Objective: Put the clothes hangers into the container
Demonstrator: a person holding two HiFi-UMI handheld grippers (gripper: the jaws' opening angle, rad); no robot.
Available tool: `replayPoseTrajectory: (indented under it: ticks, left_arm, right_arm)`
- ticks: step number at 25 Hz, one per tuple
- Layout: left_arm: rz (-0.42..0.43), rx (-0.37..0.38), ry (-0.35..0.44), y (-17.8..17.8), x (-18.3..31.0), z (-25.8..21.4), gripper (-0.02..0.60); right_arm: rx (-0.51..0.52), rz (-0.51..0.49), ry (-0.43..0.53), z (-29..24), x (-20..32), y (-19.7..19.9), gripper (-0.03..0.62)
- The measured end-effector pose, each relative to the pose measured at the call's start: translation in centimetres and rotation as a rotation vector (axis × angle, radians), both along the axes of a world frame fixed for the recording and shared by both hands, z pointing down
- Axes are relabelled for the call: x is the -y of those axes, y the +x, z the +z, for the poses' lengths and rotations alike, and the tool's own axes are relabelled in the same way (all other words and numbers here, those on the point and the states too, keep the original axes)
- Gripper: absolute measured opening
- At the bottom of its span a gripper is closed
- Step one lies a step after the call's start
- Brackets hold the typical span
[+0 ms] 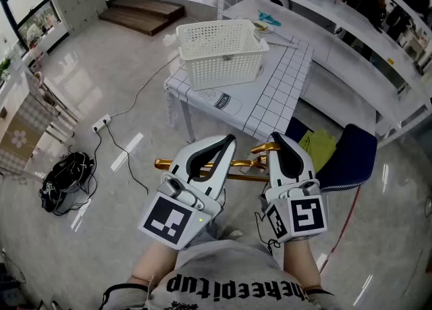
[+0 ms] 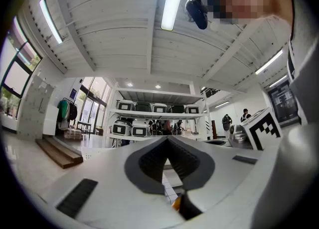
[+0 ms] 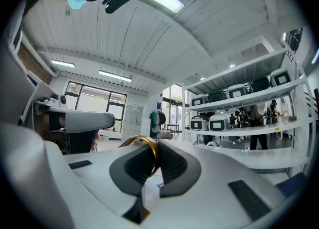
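Note:
A gold clothes hanger (image 1: 243, 165) lies level in the air between my two grippers, its left end (image 1: 160, 164) sticking out past the left one. My right gripper (image 1: 276, 140) is shut on the hanger's curved hook (image 3: 147, 149), which shows between its dark pads. My left gripper (image 1: 230, 141) has its tips touching, and the hanger's bar runs through the hollow behind them; a gold bit (image 2: 175, 202) shows at the base of its jaws. The white slatted basket (image 1: 220, 52) stands on the table ahead, well beyond both grippers.
The table (image 1: 283, 86) has a white grid-pattern cloth. A blue chair (image 1: 351, 157) with a yellow-green cloth (image 1: 318, 144) stands at its right. White shelving (image 1: 358, 52) runs behind. A black bag (image 1: 65, 180) and cables lie on the floor at left.

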State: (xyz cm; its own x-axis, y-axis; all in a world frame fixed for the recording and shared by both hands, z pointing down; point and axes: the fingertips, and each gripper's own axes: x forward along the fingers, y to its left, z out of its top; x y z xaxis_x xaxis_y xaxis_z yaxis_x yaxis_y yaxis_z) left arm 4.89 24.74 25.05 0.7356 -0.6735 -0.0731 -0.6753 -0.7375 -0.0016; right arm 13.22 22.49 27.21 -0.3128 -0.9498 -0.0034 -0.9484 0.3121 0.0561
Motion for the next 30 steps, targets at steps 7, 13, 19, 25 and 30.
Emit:
replayPoseTrajectory:
  ticks: [7, 13, 19, 25, 30]
  left_arm:
    - [0.005, -0.005, -0.002, -0.8, 0.5, 0.3, 0.020]
    - [0.012, -0.011, -0.001, -1.9, 1.4, 0.2, 0.020]
    - [0.012, -0.019, 0.001, -3.7, 2.9, 0.2, 0.020]
    - [0.007, -0.032, 0.021, -7.0, 4.5, 0.5, 0.020]
    - [0.003, -0.035, 0.003, -8.8, 6.4, 1.2, 0.020]
  right_arm:
    - [-0.001, 0.011, 0.002, 0.2, 0.4, -0.7, 0.021]
    - [-0.006, 0.022, 0.002, 0.2, 1.2, -1.8, 0.021]
    - [-0.018, 0.032, -0.009, 0.6, 2.8, -3.3, 0.021]
    - [-0.002, 0.055, -0.034, 1.8, 4.5, -5.5, 0.023]
    - [-0.032, 0.069, -0.072, 2.7, 6.7, -6.4, 0.023]
